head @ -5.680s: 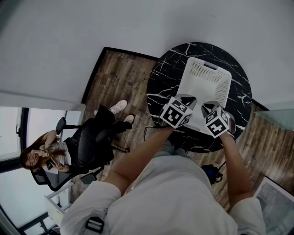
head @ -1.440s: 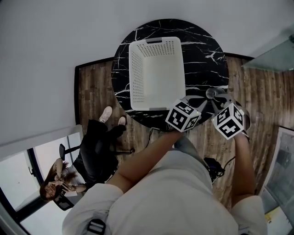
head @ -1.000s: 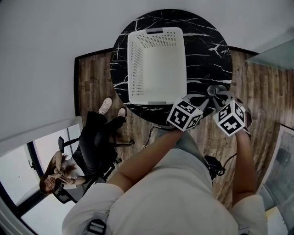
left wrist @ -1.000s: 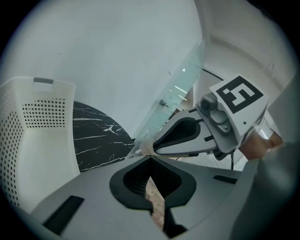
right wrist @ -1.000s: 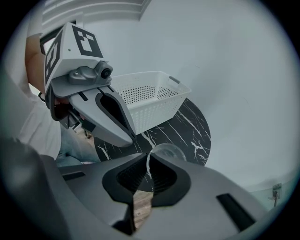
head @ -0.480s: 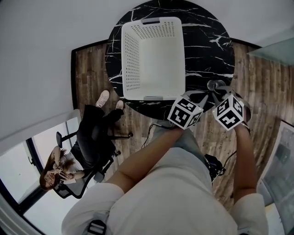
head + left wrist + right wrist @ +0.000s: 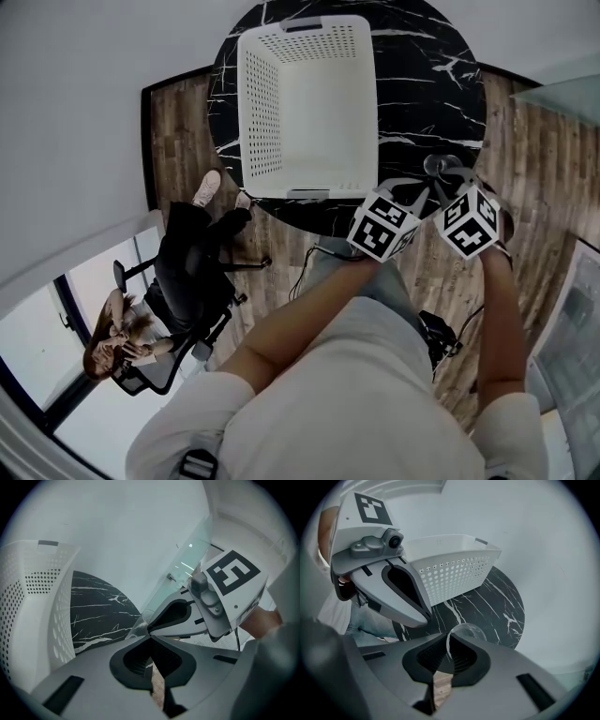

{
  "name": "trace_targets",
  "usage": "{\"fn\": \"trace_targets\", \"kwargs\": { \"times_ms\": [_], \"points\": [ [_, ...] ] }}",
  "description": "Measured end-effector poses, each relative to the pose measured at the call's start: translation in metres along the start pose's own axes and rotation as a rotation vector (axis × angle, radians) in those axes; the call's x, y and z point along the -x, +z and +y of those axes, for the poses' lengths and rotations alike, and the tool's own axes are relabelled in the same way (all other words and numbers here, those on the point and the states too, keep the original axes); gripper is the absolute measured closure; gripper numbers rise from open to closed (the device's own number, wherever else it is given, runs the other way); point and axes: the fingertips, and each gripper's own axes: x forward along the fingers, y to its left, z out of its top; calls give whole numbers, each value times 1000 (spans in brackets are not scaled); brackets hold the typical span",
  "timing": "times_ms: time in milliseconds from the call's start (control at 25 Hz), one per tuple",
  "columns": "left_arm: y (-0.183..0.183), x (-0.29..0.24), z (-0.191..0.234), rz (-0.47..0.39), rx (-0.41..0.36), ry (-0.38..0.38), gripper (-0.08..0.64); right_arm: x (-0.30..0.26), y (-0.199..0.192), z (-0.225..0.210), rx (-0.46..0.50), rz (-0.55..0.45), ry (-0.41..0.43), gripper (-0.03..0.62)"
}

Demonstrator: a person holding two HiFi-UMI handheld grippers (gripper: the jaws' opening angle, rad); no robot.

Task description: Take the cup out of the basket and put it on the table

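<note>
**A:** Where is the glass cup [image 7: 465, 631] sitting at the moment?

**B:** It is hanging in the right gripper [image 7: 447, 644], outside the white perforated basket [image 7: 454, 569]. It is over the near right part of the black marble table [image 7: 427, 84], close to the edge. I am not making out whether its base is touching the tabletop.

**A:** And how are the jaws gripping it?

**B:** They are pinching the thin wall at the rim, with the clear edge running down between them. The left gripper [image 7: 151, 637] is hovering just beside, its jaws pressed together on nothing. Only a slit of wood floor [image 7: 157, 686] is showing through them.

**A:** How are you expecting the cup to behave?

**B:** I am judging it light, stiff, slick and easy to break. A rim pinch is giving little contact on smooth glass, so the cup is likely to pivot or slide if jolted. Squeezing harder is risking a chip. The rim is still the only reachable place to hold it.

**A:** So what is the next move asking for?

**B:** I am thinking a slow, level descent well in from the table's edge. The jaws should be parting only once the base is resting flat.
</note>
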Motion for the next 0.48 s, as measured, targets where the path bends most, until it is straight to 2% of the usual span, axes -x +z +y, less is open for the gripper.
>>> {"fn": "trace_targets", "kwargs": {
  "times_ms": [480],
  "points": [
    [-5,-14,8,20,-13,16,566,-17,-8,-2,17,10,20,569]
  ]
}}
